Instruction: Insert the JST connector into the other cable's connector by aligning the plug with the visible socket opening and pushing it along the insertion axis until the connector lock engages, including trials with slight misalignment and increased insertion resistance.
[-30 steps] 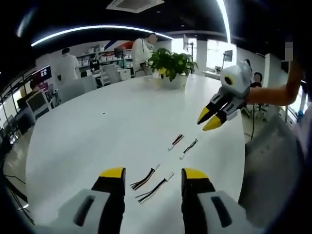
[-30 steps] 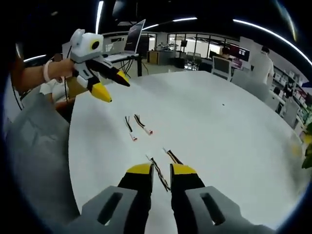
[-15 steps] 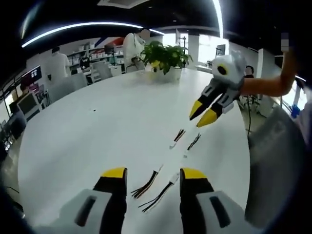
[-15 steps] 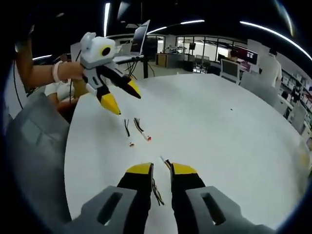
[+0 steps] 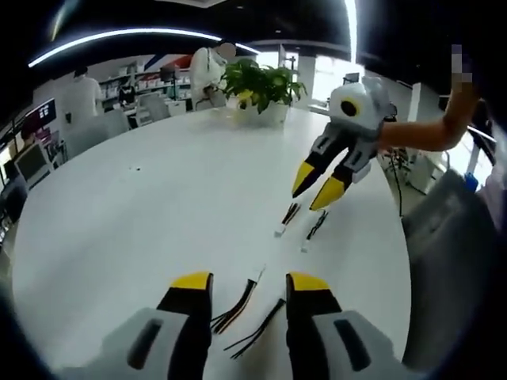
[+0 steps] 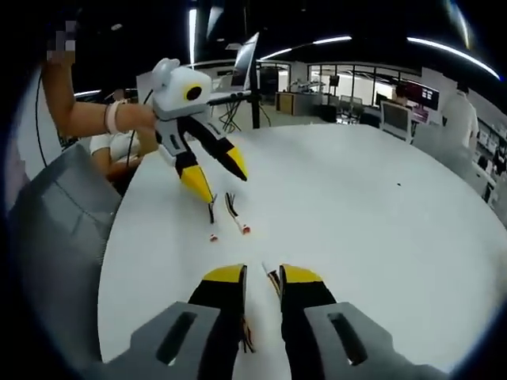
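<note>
On the round white table [image 5: 142, 222] lie two pairs of short wired JST cables. One pair [image 5: 242, 305] lies between the yellow tips of my left gripper [image 5: 249, 283], which is open and low over them. The other pair [image 5: 301, 223] lies farther off, under the right gripper [image 5: 316, 185], held a little above it with its tips slightly apart. In the right gripper view, my right gripper [image 6: 261, 275] stands narrowly open over cables [image 6: 273, 279], holding nothing. The left gripper [image 6: 216, 176] hovers just above the other cables [image 6: 226, 214].
A potted plant [image 5: 257, 83] stands at the table's far side. A grey chair back [image 5: 451, 261] sits at the table's edge, also the chair back [image 6: 55, 229]. A laptop [image 6: 242, 67] and desks stand beyond. People stand in the background.
Both grippers have come down and nearer to the cable pairs. Each shows larger and closer to the cables in the other's view. The cables lie where they were.
</note>
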`<state>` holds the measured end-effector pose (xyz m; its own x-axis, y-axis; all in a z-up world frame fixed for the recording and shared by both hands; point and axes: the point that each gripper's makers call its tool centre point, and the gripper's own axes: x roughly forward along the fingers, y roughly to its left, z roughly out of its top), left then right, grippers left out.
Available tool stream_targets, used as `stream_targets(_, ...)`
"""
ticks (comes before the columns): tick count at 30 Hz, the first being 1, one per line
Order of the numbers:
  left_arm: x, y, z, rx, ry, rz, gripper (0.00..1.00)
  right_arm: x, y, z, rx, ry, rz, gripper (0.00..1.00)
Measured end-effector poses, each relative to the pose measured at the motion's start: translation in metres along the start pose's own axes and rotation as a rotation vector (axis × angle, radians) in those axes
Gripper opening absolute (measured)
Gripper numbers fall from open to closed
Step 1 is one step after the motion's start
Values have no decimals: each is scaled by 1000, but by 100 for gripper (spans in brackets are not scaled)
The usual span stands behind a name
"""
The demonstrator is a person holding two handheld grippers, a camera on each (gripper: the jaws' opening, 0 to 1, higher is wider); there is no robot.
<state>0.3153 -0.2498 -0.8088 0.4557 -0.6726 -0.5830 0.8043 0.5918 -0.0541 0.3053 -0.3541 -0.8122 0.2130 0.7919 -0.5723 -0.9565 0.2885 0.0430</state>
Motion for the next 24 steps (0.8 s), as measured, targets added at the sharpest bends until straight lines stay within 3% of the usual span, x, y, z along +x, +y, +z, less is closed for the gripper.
stream_targets(10,11,3,-10,-6,9,-57,29,9,-4,-9,-9,3,73,16)
stream_targets(15,16,0,-7,-14,-17,-85,27,14,-3,-18,-54,33,102,19)
stream_targets(24,23,-11,-5,-4,-46,-159,25,22,-4,-20,-72,6,140,16)
